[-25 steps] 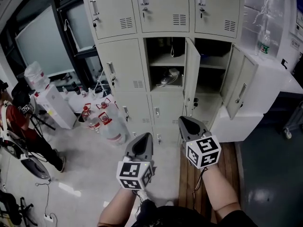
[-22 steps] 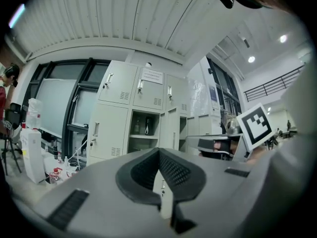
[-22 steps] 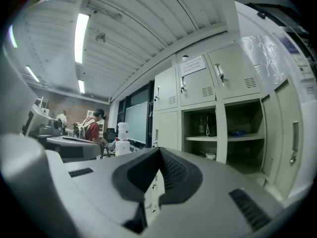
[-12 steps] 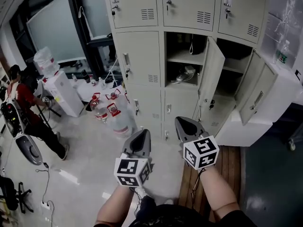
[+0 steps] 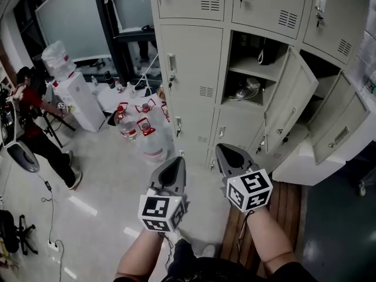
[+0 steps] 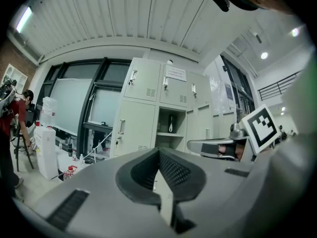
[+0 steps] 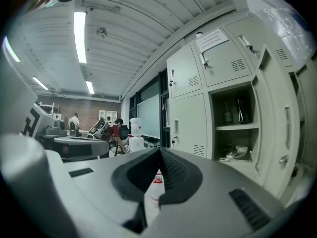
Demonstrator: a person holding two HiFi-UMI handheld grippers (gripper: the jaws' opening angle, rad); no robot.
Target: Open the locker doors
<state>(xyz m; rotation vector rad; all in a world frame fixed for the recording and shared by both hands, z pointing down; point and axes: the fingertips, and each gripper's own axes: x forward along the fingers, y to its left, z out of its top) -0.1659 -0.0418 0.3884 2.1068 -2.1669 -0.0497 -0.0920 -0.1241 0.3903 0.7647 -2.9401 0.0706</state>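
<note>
two open locker doors (image 5: 292,107), pale floor (image 5: 100,181), water jugs (image 5: 151,142)

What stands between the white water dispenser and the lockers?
Several water jugs with red caps stand on the floor between the water dispenser and the lockers. The head view shows them.

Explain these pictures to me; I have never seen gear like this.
No robot here: a person holds a two-jaw gripper in each hand. The head view looks down from the person's head at the left gripper and right gripper before grey lockers. The other two views ride on the grippers and look along their jaws. Both grippers are shut and hold nothing. Two locker doors stand open; water bottles sit on the floor.
</note>
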